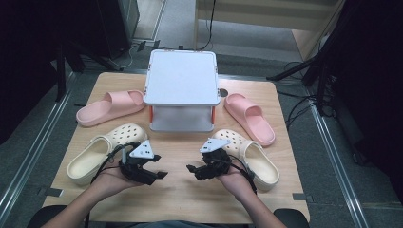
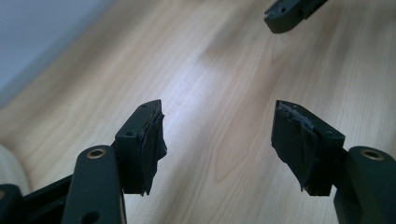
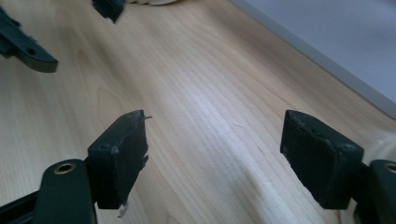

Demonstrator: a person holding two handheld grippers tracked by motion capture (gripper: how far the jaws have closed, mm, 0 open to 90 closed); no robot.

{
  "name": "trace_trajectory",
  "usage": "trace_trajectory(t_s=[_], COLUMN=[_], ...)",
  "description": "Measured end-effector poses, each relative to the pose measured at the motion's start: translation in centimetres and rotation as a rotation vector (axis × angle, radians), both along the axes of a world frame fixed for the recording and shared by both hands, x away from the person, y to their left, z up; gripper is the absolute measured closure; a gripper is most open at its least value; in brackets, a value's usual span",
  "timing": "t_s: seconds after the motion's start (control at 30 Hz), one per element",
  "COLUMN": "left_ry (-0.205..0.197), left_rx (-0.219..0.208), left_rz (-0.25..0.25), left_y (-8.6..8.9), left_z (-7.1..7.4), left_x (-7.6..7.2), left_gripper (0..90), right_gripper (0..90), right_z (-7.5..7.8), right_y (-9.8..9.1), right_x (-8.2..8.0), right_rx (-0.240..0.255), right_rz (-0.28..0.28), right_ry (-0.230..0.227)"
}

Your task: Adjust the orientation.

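Observation:
Two cream clogs lie on the wooden table (image 1: 180, 199): the left clog (image 1: 102, 149) and the right clog (image 1: 252, 154). A pink slide (image 1: 111, 107) lies behind the left clog and another pink slide (image 1: 249, 118) behind the right one. My left gripper (image 1: 160, 166) rests in a hand beside the left clog, jaws pointing right. My right gripper (image 1: 194, 172) faces it from beside the right clog. In the left gripper view my left gripper (image 2: 219, 135) stands open over bare wood. In the right gripper view my right gripper (image 3: 215, 149) is open too, with nothing between the pads.
A white two-level rack (image 1: 181, 90) stands at the middle back of the table, between the slides. Its pale side (image 2: 32, 37) edges the left gripper view and its base (image 3: 336, 42) the right gripper view. Dark stands and cables surround the table on the floor.

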State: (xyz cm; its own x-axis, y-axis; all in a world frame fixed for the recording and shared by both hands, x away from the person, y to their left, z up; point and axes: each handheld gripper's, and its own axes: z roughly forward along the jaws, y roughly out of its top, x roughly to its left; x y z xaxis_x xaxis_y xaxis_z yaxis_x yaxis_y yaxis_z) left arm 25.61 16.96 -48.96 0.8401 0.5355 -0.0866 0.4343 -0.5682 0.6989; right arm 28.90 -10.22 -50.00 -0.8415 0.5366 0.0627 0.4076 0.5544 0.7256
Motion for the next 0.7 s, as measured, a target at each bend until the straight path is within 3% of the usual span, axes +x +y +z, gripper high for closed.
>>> trace_trajectory(t_s=[0.1, 0.17, 0.2, 0.23, 0.3, 0.33, 0.37, 0.4, 0.5, 0.67, 0.7], left_ry=[0.024, 0.045, 0.073, 0.073, 0.085, 0.088, 0.088, 0.088, 0.078, 0.091, 0.096], left_rx=[-0.023, -0.015, -0.008, -0.008, -0.001, 0.007, 0.007, 0.005, 0.005, 0.003, 0.004], left_rz=[0.017, 0.025, 0.034, 0.034, 0.027, 0.021, 0.021, 0.024, 0.034, 0.054, 0.054], left_y=[0.1, 0.1, 0.3, 0.3, 0.5, 0.6, 0.6, 0.8, 0.9, 1.4, 1.5], left_z=[0.4, 0.6, 0.8, 0.8, 0.8, 0.8, 0.8, 0.9, 1.0, 1.3, 1.2], left_x=[0.3, 0.5, 0.5, 0.5, 0.4, 0.3, 0.3, 0.2, 0.2, 0.3, 0.4], left_gripper=[37.5, 40.5, 41.3, 42.5, 42.5, 42.5, 42.5, 42.5, 42.6, 43.6, 44.1], right_gripper=[21.5, 15.8, 14.2, 14.2, 14.5, 13.8, 13.8, 13.3, 13.3, 13.4, 26.7], right_z=[0.2, 0.4, 0.2, 0.2, 0.0, 0.0, 0.0, 0.3, 0.9, 1.7, 2.1], right_y=[-0.2, -0.2, 0.0, 0.0, 0.5, 1.1, 1.1, 1.6, 1.6, 0.9, 0.5], right_x=[0.0, -0.3, -0.5, -0.5, -0.7, -1.1, -1.1, -1.4, -1.3, -1.2, -1.2], right_rx=[0.03, 0.051, 0.062, 0.062, 0.072, 0.063, 0.063, 0.037, 0.044, 0.036, 0.05], right_rz=[0.001, 0.004, -0.022, -0.022, -0.068, -0.07, -0.07, -0.06, -0.034, -0.019, -0.001], right_ry=[0.023, 0.036, 0.073, 0.073, 0.174, 0.19, 0.19, 0.124, 0.127, 0.066, 0.066])
